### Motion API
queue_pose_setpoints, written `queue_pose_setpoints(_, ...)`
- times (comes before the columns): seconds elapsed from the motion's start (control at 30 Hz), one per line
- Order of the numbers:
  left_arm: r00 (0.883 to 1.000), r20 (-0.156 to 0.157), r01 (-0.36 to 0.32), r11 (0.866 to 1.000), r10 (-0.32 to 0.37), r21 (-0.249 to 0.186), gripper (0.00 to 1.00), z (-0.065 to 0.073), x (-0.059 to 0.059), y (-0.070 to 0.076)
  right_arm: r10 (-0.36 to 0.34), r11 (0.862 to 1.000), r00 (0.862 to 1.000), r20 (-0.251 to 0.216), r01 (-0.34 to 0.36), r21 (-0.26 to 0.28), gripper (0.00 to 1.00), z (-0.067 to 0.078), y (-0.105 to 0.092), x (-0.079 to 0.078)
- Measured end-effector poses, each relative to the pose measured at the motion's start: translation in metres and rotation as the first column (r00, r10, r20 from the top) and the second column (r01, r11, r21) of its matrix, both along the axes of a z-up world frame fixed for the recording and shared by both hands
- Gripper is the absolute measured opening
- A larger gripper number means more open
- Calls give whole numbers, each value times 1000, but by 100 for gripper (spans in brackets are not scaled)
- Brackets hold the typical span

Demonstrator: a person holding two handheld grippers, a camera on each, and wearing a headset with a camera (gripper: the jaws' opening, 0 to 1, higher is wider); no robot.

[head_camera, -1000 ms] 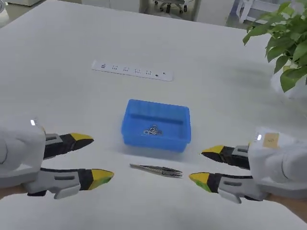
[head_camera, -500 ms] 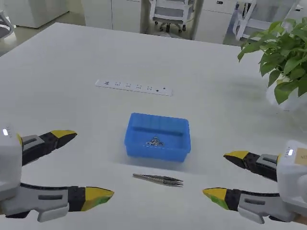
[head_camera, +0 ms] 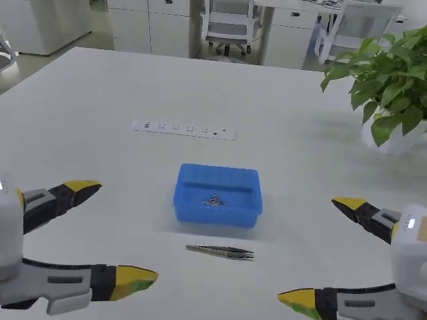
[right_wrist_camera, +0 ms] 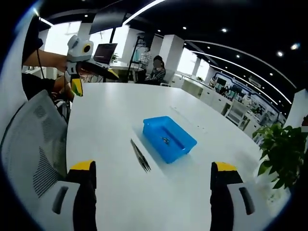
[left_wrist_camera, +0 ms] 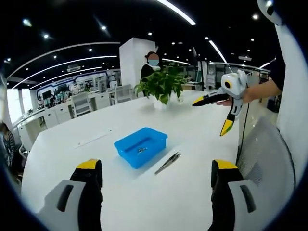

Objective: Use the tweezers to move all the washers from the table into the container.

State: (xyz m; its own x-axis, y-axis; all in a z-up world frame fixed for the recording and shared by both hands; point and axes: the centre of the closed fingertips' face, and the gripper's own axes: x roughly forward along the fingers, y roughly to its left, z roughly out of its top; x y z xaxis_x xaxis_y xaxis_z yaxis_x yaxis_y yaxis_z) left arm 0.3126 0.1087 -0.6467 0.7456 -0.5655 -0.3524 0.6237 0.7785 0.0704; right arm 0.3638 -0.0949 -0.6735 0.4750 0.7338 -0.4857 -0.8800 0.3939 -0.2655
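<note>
White tabletop (head_camera: 100, 100), tweezers (head_camera: 220, 251) between left tool (head_camera: 121, 231) and right tool (head_camera: 313, 249), both jaws-apart; washers (head_camera: 213, 201) seemingly inside blue container (head_camera: 215, 217).

Blue container (left_wrist_camera: 140, 147) with washers (left_wrist_camera: 140, 150), tweezers (left_wrist_camera: 168, 162) near it, between wide-apart fingers (left_wrist_camera: 89, 180) of left gripper (left_wrist_camera: 156, 164)

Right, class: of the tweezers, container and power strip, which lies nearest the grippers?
The tweezers, on the near side of the blue container; the power strip lies beyond it, farthest away.
</note>
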Motion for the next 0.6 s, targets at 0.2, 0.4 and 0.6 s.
queue_pose_setpoints(0.2, 1000, -9, 5, 1000, -5, 8, 100, -2, -3, 0, -9, 1000, 1000, 6, 8, 9, 100, 4, 1, -1)
queue_pose_setpoints(0.4, 1000, -12, 7, 1000, -7, 4, 100, -2, -5, -1, -14, 1000, 1000, -4, 14, 13, 100, 1, 4, -5)
queue_pose_setpoints(0.6, 1000, -15, 5, 1000, -5, -4, 100, -2, -6, -2, -9, 1000, 1000, -18, 9, 8, 100, -2, 7, -10)
